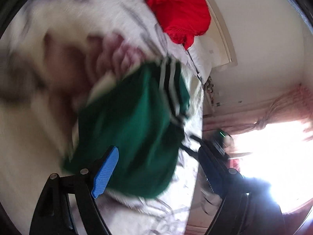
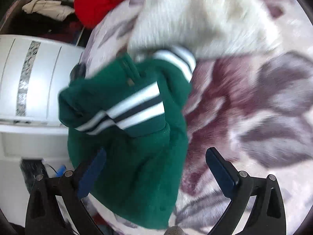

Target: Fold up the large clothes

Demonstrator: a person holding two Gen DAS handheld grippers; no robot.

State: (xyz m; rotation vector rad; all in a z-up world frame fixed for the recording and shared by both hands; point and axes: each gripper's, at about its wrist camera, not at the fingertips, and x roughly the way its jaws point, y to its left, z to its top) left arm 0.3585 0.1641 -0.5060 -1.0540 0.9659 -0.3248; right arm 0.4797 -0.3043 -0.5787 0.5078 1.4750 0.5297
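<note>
Both my left gripper [image 1: 158,168] and right gripper [image 2: 156,174] stand released above the bundled green garment [image 2: 125,137] at frame centre, apparently just folded; next, fetch another.

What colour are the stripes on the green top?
White and black stripes, clearest in the right wrist view.

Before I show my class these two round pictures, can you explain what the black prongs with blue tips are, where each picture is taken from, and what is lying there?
No robot here: a person holds a two-finger gripper in each hand, with a fisheye camera on each looking along its fingers. One picture is from the left gripper, the other from the right gripper. The blue parts are grip pads. Both grippers stand open and hold nothing. A green top with white and dark stripes lies bunched on a flowered blanket. A red cloth lies further back. Much is motion-blurred.
</note>
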